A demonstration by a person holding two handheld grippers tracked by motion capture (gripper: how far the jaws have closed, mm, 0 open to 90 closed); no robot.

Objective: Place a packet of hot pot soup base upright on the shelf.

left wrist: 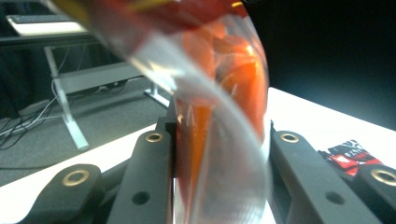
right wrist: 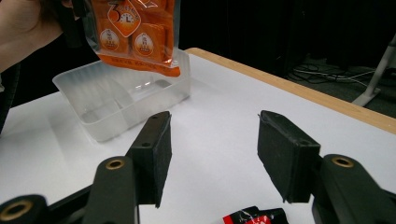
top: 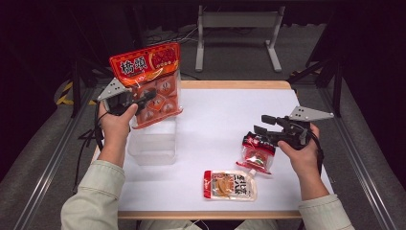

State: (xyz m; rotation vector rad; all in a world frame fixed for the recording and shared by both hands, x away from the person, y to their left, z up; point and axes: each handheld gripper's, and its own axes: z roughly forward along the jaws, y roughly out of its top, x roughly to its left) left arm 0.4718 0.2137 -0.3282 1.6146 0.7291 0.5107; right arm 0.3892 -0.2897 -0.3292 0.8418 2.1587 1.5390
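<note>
Flat pouch (top: 230,185): nearest to us, we see a pale sachet with a red end lying flat on the white table (top: 220,115), just in from the near edge and right of centre, touched by neither tool.

Red-topped packet (top: 257,152): just beyond the pouch and to its right, a small clear packet with a red and black top lies on the table, directly under the right gripper's tips; its red and black corner also peeks in at the bottom of the right gripper view.

Right gripper (top: 262,123): we find it held level in the person's right hand above that packet, pointing left. In its own view the two black jaws stand apart with bare white table between them, the pads (right wrist: 160,148) on nothing.

Clear tub (top: 152,143): an open, see-through plastic container sits at the left of the table, well apart from the two small packets.

Left gripper (top: 143,98): raised in the person's left hand over the tub, its jaws are clamped on the large bag; in its own view we see both pads (left wrist: 154,177) pressed against the bag's clear film.

Orange snack bag (top: 153,84): the large bag with the red printed header hangs upright in the air, gripped at its left side, its bottom edge just above the tub's far end and not resting inside.

Far side: the table's wooden edge and a grey metal stand (top: 238,33) on the floor.
</note>
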